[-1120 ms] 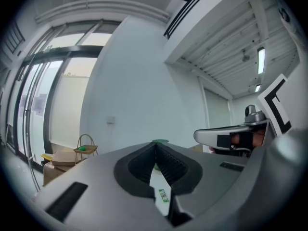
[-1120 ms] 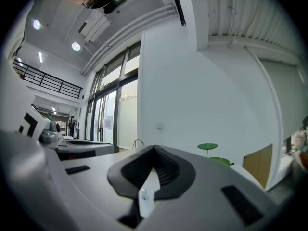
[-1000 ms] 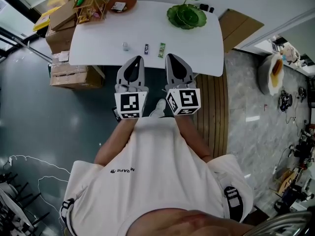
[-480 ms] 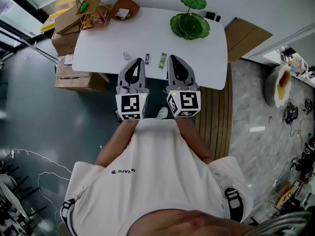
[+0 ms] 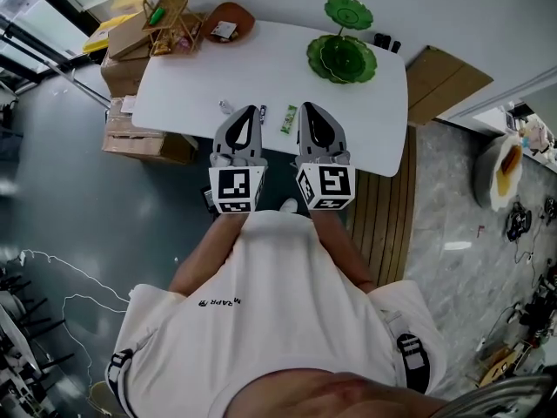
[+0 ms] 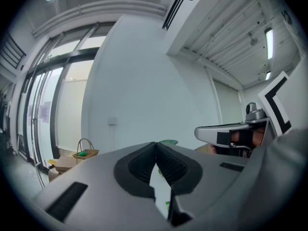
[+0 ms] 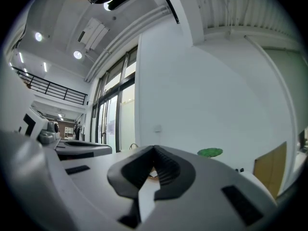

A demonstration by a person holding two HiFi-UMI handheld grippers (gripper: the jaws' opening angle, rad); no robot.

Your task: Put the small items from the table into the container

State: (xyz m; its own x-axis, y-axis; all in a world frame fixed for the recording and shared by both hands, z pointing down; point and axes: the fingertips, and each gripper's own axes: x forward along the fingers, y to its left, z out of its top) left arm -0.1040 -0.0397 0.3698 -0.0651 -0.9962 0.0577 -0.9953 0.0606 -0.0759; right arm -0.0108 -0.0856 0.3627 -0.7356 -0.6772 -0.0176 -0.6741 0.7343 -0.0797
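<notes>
1. Left gripper (image 5: 247, 111) and right gripper (image 5: 310, 108) are both pressed shut and empty, level over the table's (image 5: 191, 77) near edge.
2. Clear piece (image 5: 224, 107), dark stick (image 5: 262, 111) and green packet (image 5: 287, 118) lie by the tips.
3. Shut jaws pushing in could knock them off.
4. Basket (image 5: 165, 11) sits far left, so a weak pinch may drop an item on the way.

Grey floor (image 5: 70, 190); white table (image 5: 374, 129); cardboard boxes (image 5: 144, 138) beside; tall windows (image 6: 48, 109).

Cardboard boxes (image 5: 139, 133) were stacked upper left on the grey floor (image 5: 78, 198). Brown board (image 5: 444, 81) lay upper right. Thin white cable (image 5: 52, 277) trailed lower left.
</notes>
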